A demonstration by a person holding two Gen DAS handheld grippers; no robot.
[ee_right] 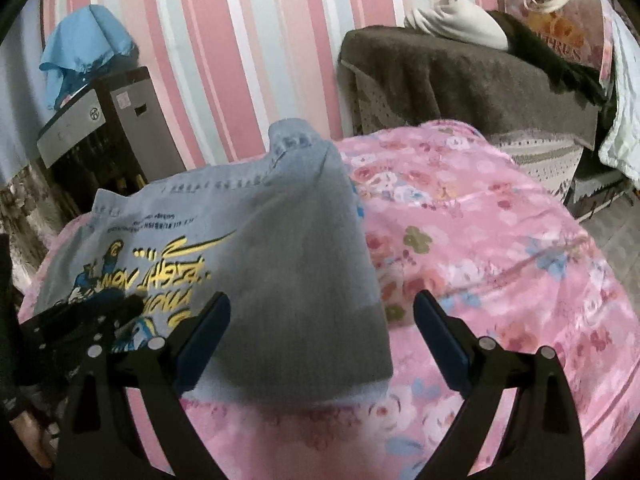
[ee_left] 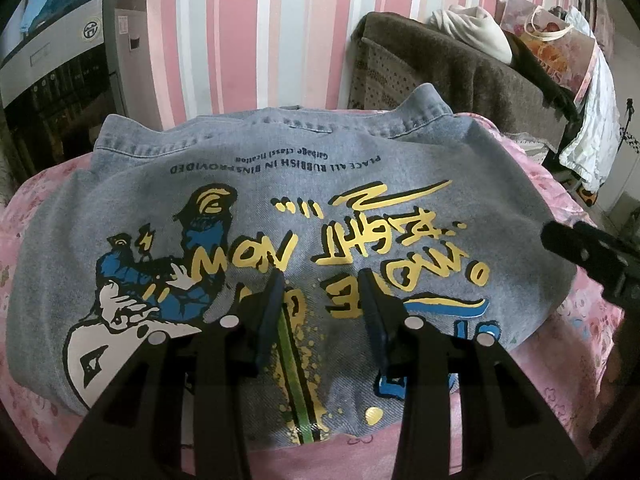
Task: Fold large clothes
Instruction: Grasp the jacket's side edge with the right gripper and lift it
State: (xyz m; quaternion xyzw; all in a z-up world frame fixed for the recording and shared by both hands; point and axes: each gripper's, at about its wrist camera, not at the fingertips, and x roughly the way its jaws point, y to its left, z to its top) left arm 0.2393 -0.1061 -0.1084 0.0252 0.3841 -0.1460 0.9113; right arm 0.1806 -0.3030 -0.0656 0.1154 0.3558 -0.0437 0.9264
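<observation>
The denim jacket point(ee_left: 304, 216) lies back-up on the bed, its printed graphic showing and its collar point(ee_left: 420, 108) toward the striped wall, already narrowed to a rough rectangle with the sides seemingly tucked under; the pink floral bedspread point(ee_right: 500, 240) carries it and shows on every side; the left hand-held gripper point(ee_left: 320, 280) sits low over the near half of the print with its jaws drawn narrow, and whether the pads actually pinch a ridge of denim between them I cannot tell, since the cloth there looks flat; the right hand-held gripper point(ee_right: 320, 304) hovers over the jacket's right edge with jaws wide and nothing in them; my guess is that the next fold takes the hem up toward the collar, and to do it well both grippers should bite the near edge at matching points, catch every layer, and lift evenly so the tucked sides do not spill out; the left wrist view gives the whole graphic and the right gripper's dark tip at its far right; the right wrist view alone shows the plain grey right flank, the open bedspread beyond it, and the blue cloth point(ee_right: 88, 40) draped on the cabinet point(ee_right: 80, 128).
</observation>
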